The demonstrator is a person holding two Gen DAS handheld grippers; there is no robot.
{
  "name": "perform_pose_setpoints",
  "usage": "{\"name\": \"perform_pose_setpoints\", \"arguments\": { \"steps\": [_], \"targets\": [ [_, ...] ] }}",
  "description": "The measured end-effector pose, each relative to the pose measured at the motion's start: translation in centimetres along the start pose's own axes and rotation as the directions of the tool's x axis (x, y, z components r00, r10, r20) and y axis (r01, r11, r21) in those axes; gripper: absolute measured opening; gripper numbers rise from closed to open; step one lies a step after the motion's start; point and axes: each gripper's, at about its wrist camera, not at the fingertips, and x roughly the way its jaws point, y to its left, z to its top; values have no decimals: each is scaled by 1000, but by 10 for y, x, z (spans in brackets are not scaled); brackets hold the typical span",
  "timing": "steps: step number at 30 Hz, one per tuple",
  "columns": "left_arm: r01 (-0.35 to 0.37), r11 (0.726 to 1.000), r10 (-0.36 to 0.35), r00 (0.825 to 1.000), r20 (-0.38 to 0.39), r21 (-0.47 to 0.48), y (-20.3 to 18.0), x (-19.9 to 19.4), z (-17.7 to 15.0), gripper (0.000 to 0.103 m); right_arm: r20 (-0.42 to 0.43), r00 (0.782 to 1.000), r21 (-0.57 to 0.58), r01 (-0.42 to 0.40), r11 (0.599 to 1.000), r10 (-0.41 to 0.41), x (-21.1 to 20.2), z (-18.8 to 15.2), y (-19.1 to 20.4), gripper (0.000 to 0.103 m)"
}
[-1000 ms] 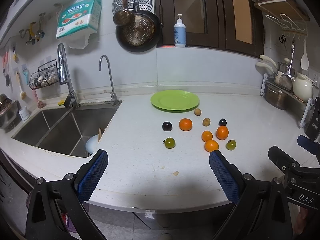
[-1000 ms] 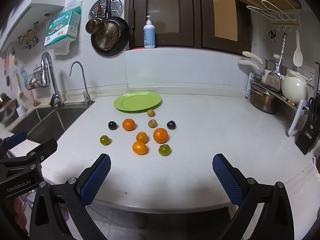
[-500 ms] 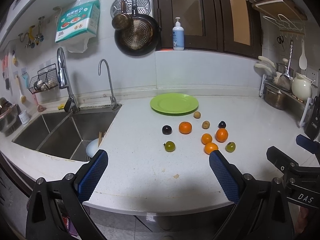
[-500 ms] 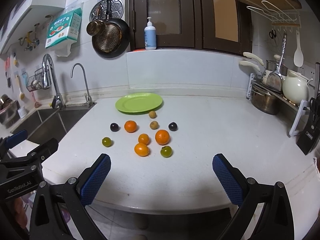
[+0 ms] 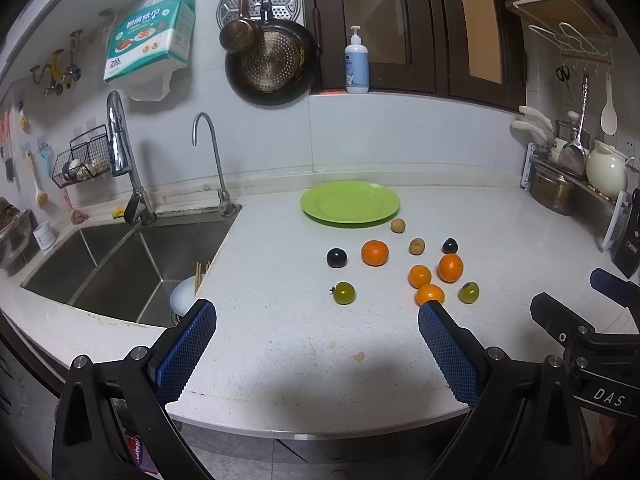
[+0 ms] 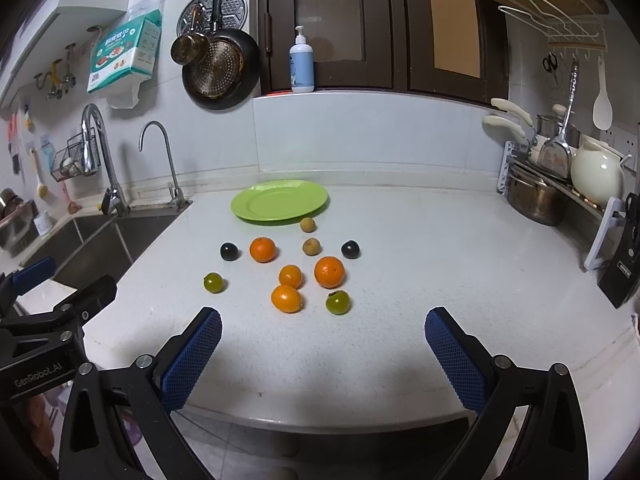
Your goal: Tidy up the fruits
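Observation:
An empty green plate lies at the back of the white counter. In front of it lie several loose fruits: oranges, two dark plums, two green fruits and two small brown ones. My left gripper is open and empty over the counter's front edge. My right gripper is open and empty, just short of the fruits.
A double steel sink with two taps lies left of the fruits. Pots and a white kettle stand on a rack at the right wall, with a knife block near it. A pan hangs on the back wall.
Both grippers have moved slightly toward the counter and a little lower; the fruits look slightly nearer. Nothing has been picked up or moved.

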Motion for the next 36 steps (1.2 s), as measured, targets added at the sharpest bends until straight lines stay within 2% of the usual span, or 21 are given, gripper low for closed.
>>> {"name": "perform_pose_setpoints", "arguments": {
  "steps": [7,15,26,30,36],
  "targets": [
    [9,999,-8,1000,-20,36,5,25,4,103,-26,1000,-4,-1,1000,1,19,4,8,103],
    [92,991,-85,994,-69,95,10,65,8,87,-73,997,-21,-22,1000,21,54,7,22,100],
    [205,964,-176,969,-174,167,8,123,5,67,-192,980,-87,-79,993,61,111,2,48,72],
    [238,955,-199,957,-210,178,6,140,2,62,-224,973,-96,-72,993,49,127,-2,51,67],
    [283,942,-228,934,-275,181,1,164,-2,55,-283,958,-50,-69,996,52,151,-8,48,57]
  ]
}}
